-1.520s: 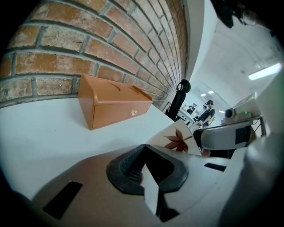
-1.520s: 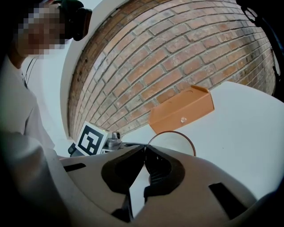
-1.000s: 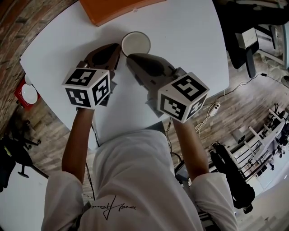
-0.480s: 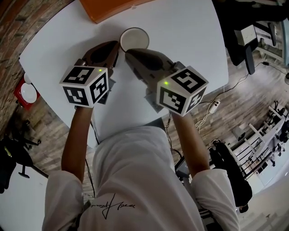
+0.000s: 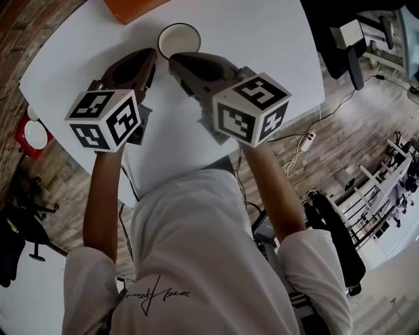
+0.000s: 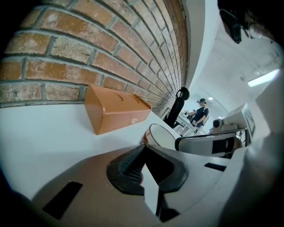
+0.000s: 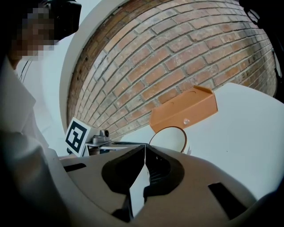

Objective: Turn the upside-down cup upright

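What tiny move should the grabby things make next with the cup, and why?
Probably open the jaws of the right hand-held gripper. Both it and the left hand-held gripper are shut on nothing. The cup stands on the white table just beyond their tips, and neither holds it. Shut jaws cannot take hold of it to turn it.

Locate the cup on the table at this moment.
In the head view, the cup sits on the table near its far edge, just ahead of the right claw and left claw, with the orange box beyond it to the left.
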Demonstrator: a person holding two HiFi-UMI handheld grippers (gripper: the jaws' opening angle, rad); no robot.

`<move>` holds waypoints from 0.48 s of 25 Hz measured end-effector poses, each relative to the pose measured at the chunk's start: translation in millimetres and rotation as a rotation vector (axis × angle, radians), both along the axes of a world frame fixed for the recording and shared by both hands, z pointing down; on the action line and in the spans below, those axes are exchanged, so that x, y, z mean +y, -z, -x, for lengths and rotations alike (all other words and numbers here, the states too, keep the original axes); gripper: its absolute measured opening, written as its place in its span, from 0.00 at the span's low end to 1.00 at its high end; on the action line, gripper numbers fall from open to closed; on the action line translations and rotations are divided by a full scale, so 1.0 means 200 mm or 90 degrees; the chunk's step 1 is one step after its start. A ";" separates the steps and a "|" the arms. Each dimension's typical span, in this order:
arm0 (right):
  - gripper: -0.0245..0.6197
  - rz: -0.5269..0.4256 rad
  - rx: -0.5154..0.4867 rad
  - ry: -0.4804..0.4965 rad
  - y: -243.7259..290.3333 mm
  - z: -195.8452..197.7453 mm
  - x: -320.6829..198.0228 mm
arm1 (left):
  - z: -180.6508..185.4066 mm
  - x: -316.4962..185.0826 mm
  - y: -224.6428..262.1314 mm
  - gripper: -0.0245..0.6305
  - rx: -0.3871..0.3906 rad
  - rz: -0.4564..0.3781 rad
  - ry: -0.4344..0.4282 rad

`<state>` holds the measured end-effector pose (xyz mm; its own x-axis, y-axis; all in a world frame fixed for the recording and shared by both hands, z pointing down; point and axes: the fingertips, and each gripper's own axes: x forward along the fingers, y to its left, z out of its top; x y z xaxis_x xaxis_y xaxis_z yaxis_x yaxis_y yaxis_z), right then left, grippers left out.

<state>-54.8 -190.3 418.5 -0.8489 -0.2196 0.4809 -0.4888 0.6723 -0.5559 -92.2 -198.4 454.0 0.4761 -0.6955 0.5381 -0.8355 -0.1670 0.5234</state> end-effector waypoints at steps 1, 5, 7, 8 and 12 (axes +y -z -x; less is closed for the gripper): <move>0.07 -0.001 0.002 -0.001 0.00 0.00 0.00 | 0.00 0.01 0.01 0.05 0.001 -0.001 0.003; 0.07 -0.007 0.003 0.003 0.02 -0.02 0.02 | 0.02 0.03 0.04 0.05 0.015 -0.002 0.019; 0.07 -0.011 0.004 0.007 0.04 -0.03 0.03 | 0.02 0.04 0.06 0.05 0.019 -0.002 0.019; 0.07 -0.013 0.003 0.008 0.05 -0.04 0.03 | 0.01 0.04 0.07 0.05 0.020 -0.003 0.018; 0.07 -0.017 0.000 0.008 0.08 -0.06 0.06 | 0.00 0.07 0.11 0.05 0.026 -0.012 0.014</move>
<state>-43.3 -178.8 403.1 -0.8515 -0.2222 0.4750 -0.4807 0.6927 -0.5377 -93.1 -184.9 431.5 0.4822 -0.7155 0.5055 -0.8169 -0.1587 0.5546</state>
